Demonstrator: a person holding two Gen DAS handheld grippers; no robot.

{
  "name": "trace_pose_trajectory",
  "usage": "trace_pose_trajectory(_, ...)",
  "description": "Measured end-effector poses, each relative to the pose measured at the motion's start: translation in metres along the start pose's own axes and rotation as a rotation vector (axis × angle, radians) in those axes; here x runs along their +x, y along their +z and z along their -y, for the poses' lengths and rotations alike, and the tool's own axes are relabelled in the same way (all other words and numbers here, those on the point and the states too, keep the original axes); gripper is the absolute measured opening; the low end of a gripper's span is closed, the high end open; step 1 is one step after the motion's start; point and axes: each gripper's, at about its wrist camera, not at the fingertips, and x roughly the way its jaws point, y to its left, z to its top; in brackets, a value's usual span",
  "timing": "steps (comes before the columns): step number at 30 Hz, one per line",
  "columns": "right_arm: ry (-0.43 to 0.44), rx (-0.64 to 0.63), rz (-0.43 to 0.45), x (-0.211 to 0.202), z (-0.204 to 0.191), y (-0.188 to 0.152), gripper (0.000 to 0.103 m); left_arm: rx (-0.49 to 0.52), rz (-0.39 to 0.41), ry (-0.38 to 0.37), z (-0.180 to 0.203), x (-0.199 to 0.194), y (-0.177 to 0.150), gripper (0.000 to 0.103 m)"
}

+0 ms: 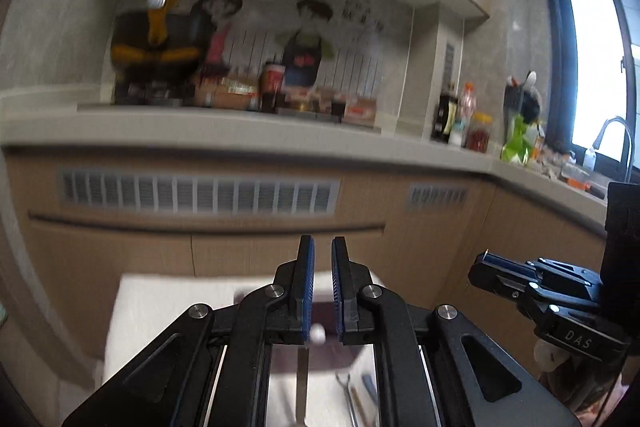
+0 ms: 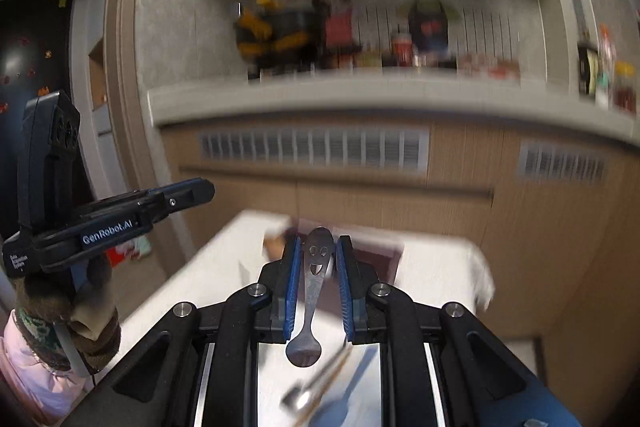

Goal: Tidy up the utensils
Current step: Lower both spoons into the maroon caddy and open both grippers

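Observation:
In the left wrist view my left gripper (image 1: 322, 253) is held up in front of the kitchen cabinets. Its blue pads are nearly together on a thin utensil with a small white end (image 1: 318, 333), whose stem hangs down toward the camera. In the right wrist view my right gripper (image 2: 319, 243) is shut on a metal spoon with a smiling face cut into its handle (image 2: 318, 257). The spoon's bowl (image 2: 303, 351) hangs near the camera. Each gripper also shows from the side in the other's view: left gripper (image 2: 202, 191), right gripper (image 1: 482, 262).
Below both grippers is a table under a white cloth (image 2: 436, 267) with a dark red tray (image 2: 378, 259) at its far side. Loose utensils (image 2: 316, 387) lie on the cloth. Behind are wooden cabinets (image 1: 120, 255) and a cluttered counter (image 1: 240, 127).

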Motion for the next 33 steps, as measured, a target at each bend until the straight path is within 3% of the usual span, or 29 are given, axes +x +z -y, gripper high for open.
trace_pose_trajectory(2,-0.008,-0.007,0.027,0.007,0.006,0.025,0.016,0.002,0.021,0.008,-0.006,0.01,0.017,0.009)
trace_pose_trajectory(5,-0.04,-0.007,0.034,0.021,0.013,0.041,0.016,0.0,-0.024,0.01,-0.021,0.029,0.014,0.009)
trace_pose_trajectory(9,-0.063,-0.018,0.01,0.035,0.019,0.037,0.016,-0.004,-0.207,-0.032,-0.037,0.06,-0.027,0.012)
trace_pose_trajectory(11,-0.061,-0.002,-0.008,0.038,0.023,0.031,0.016,-0.001,-0.32,-0.07,-0.041,0.08,-0.057,0.025)
trace_pose_trajectory(13,-0.061,0.014,-0.027,0.039,0.028,0.025,0.016,0.033,-0.467,-0.109,-0.038,0.099,-0.088,0.055)
trace_pose_trajectory(15,-0.063,0.013,-0.041,0.037,0.029,0.019,0.016,0.065,-0.572,-0.119,-0.031,0.114,-0.115,0.058)
trace_pose_trajectory(18,-0.062,0.019,-0.056,0.035,0.031,0.01,0.016,0.085,-0.717,-0.067,-0.021,0.137,-0.148,0.058)
trace_pose_trajectory(20,-0.056,0.028,-0.065,0.034,0.032,0.003,0.016,0.079,-0.775,-0.027,-0.02,0.152,-0.163,0.048)
trace_pose_trajectory(21,-0.055,0.032,-0.067,0.034,0.033,0.001,0.016,0.071,-0.794,-0.008,-0.021,0.159,-0.167,0.037)
trace_pose_trajectory(25,-0.047,0.039,-0.08,0.03,0.037,-0.009,0.016,0.069,-0.883,0.008,-0.016,0.178,-0.189,0.034)
trace_pose_trajectory(28,-0.043,0.048,-0.088,0.027,0.041,-0.016,0.016,0.153,-0.884,0.055,-0.004,0.186,-0.196,0.031)
trace_pose_trajectory(29,-0.044,0.05,-0.089,0.027,0.041,-0.018,0.016,0.17,-0.886,0.066,0.0,0.188,-0.196,0.027)
trace_pose_trajectory(30,-0.044,0.052,-0.093,0.027,0.042,-0.02,0.016,0.171,-0.891,0.064,0.003,0.189,-0.195,0.013)
trace_pose_trajectory(33,-0.052,0.059,-0.099,0.025,0.043,-0.026,0.016,0.185,-0.857,0.076,0.011,0.181,-0.193,0.013)
